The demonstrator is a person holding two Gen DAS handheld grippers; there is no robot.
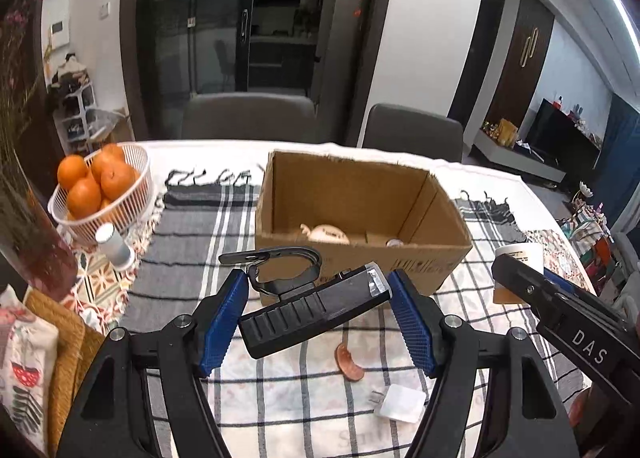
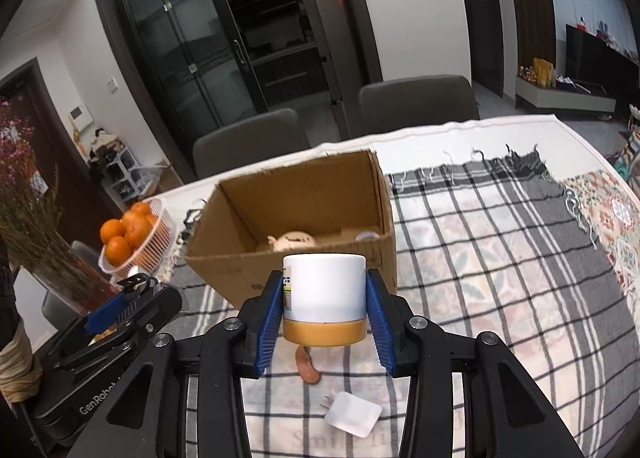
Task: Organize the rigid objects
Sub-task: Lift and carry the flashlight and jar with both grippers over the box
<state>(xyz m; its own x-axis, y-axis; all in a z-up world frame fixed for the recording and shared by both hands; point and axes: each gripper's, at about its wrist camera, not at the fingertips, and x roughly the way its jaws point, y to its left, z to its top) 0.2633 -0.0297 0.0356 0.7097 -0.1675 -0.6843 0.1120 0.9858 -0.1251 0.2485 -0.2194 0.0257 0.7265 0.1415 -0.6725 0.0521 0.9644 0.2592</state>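
The left gripper grasps a black flashlight crosswise, lifted before the cardboard box. The right gripper clamps an upright white jar above the counter.

Table: plaid cloth, cardboard box, orange basket.

Box contents partly hidden

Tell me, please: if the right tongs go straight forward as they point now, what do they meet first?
Most likely the near wall of the cardboard box, directly ahead of the white jar held by the right tongs. Depth is unclear, so the jar might instead clear the rim.
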